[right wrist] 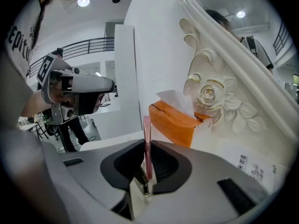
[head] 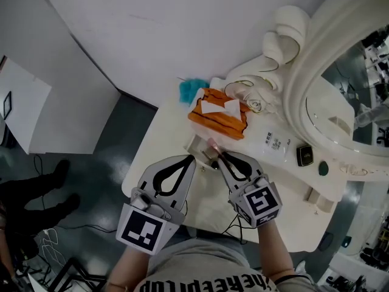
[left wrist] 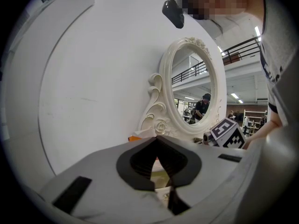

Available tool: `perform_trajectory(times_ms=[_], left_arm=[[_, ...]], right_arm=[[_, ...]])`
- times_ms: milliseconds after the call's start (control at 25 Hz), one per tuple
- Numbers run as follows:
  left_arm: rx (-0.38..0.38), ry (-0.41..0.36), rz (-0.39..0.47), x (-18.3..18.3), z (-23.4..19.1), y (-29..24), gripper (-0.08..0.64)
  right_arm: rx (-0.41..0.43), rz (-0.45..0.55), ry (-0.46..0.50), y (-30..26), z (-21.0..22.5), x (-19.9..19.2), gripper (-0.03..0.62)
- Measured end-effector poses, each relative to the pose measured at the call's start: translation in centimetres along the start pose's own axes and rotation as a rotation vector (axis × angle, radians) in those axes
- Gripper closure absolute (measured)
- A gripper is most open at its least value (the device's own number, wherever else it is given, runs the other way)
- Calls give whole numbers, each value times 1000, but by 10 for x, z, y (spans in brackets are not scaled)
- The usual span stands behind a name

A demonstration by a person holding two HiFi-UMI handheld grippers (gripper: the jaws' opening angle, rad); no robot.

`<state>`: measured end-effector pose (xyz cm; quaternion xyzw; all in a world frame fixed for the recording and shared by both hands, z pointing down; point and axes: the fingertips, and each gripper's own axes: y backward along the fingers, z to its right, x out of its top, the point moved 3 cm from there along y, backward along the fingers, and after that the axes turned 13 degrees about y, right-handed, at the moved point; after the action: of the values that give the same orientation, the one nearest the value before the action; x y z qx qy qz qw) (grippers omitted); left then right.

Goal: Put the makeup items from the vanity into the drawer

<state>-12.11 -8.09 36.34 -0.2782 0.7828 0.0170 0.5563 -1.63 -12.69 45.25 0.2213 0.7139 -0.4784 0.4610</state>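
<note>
The right tool (right wrist: 145, 148) is closed on a thin pink makeup stick (right wrist: 147, 127), probably for putting away, while the left tool (left wrist: 156, 139) is closed on nothing.

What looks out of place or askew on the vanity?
Nothing is spilled or broken. The tissue box sits slightly askew to the mirror, and a teal fluff lies at the vanity's back edge. The right gripper holds a pink tube.

The pink tube (right wrist: 146, 127) has its lower end hidden inside the right tongs (right wrist: 145, 143). The mirror (head: 340, 96) runs off the head view's right edge. Print on the white packet (head: 275, 143) is unreadably small.
</note>
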Motion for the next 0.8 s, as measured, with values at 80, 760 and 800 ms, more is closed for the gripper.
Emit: perform_trajectory(times_ms=[80,760,800], left_arm=[[0,0,0,0,0,-1,545],[-9,-5,-5,3,0,-9,545],[-13,-7,-5,4,1,-10,545]], right_arm=[[0,-1,-10,0,1,-1,520],[5,-8,-36,0,7,-2,521],[6,-4,-39,2,7,-1,523]])
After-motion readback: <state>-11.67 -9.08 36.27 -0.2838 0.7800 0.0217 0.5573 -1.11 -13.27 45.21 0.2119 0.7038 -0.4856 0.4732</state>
